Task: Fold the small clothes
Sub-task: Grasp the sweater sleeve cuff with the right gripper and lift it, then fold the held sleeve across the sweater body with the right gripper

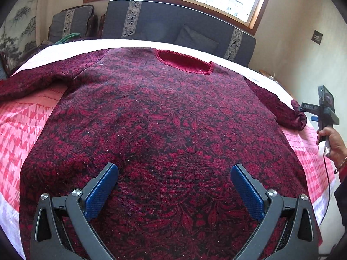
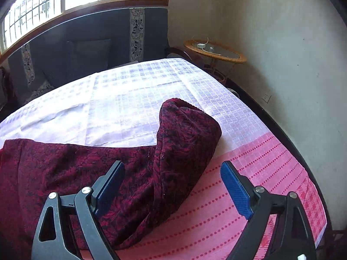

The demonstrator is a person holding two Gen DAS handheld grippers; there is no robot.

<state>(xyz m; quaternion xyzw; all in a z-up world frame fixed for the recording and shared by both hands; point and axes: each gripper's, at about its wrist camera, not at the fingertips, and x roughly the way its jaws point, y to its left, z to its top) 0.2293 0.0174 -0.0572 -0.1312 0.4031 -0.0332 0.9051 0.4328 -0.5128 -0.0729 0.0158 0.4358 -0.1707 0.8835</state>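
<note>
Left wrist view: one dark red floral sweater [image 1: 164, 117] lies flat on the bed [image 1: 19, 127], neckline [image 1: 184, 61] toward the sofa back [image 1: 173, 26]. Its hem is cut off by the bottom edge and its left sleeve [image 1: 36, 80] runs out of frame at the left. Left gripper [image 1: 174, 184] hovers over the lower body of the sweater, fingers [image 1: 102, 190] spread wide, nothing between them. Right gripper [image 2: 172, 186] shows small at the right edge here, held in a hand [image 1: 331, 145], near the right sleeve [image 2: 186, 134]. Right wrist view: fingers apart and empty, the sleeve below and ahead; contact unclear. One round side table [image 2: 216, 52] in the corner; items on it too small to identify. Two grippers, one garment.
</note>
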